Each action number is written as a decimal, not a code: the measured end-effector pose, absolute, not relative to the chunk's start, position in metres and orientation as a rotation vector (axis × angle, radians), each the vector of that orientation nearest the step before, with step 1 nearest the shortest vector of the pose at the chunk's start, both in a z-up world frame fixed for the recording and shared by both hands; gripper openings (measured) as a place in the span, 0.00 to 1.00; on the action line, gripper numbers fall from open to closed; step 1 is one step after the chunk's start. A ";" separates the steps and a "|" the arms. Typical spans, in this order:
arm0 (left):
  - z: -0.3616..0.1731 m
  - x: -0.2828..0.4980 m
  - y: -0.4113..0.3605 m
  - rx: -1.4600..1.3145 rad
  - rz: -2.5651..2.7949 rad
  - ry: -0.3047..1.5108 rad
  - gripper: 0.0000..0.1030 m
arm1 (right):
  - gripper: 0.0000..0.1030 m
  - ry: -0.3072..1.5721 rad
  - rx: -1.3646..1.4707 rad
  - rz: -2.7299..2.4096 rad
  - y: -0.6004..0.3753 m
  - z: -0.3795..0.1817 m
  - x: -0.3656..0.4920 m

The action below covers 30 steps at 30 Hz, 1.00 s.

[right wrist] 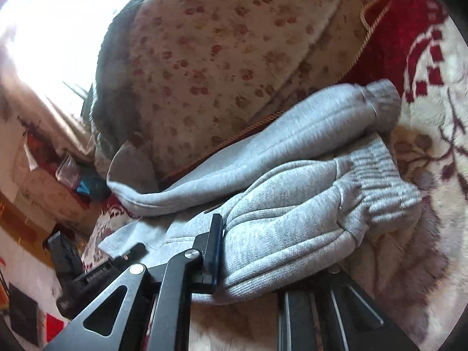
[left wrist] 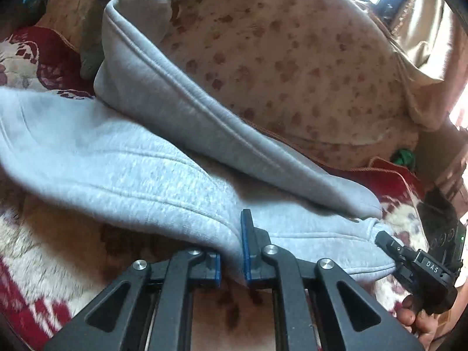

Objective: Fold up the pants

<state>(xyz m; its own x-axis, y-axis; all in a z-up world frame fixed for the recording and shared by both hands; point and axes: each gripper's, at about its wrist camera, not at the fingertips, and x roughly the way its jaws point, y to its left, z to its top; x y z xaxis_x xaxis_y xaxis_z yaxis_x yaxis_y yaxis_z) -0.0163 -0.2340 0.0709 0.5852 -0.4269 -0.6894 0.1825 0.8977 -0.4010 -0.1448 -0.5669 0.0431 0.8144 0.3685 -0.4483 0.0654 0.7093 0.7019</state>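
The grey pants point(left wrist: 140, 158) lay across a red and cream blanket point(left wrist: 35, 58), one leg running up against a spotted cushion point(left wrist: 292, 58). The left gripper point(left wrist: 232, 251) had its fingers clamped on a fold of the grey cloth, which bunched between the blue pads. The right gripper point(right wrist: 222, 251) was clamped on the thick waistband end point(right wrist: 380, 181), the cloth draped over one finger and hiding it. From the left side, its tip point(left wrist: 386, 239) showed pinching the pants' edge, with a hand point(left wrist: 421, 321) below it.
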 end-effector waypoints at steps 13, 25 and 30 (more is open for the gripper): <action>0.061 -0.121 -0.253 -0.201 -0.498 0.950 0.10 | 0.16 0.649 0.701 0.161 -0.569 0.056 -0.247; 0.038 -0.138 -0.260 -0.144 -0.458 0.988 0.40 | 0.64 0.827 0.765 0.060 -0.579 0.014 -0.258; 0.051 -0.146 -0.240 -0.149 -0.438 0.950 0.69 | 0.83 0.852 0.776 0.055 -0.587 0.013 -0.277</action>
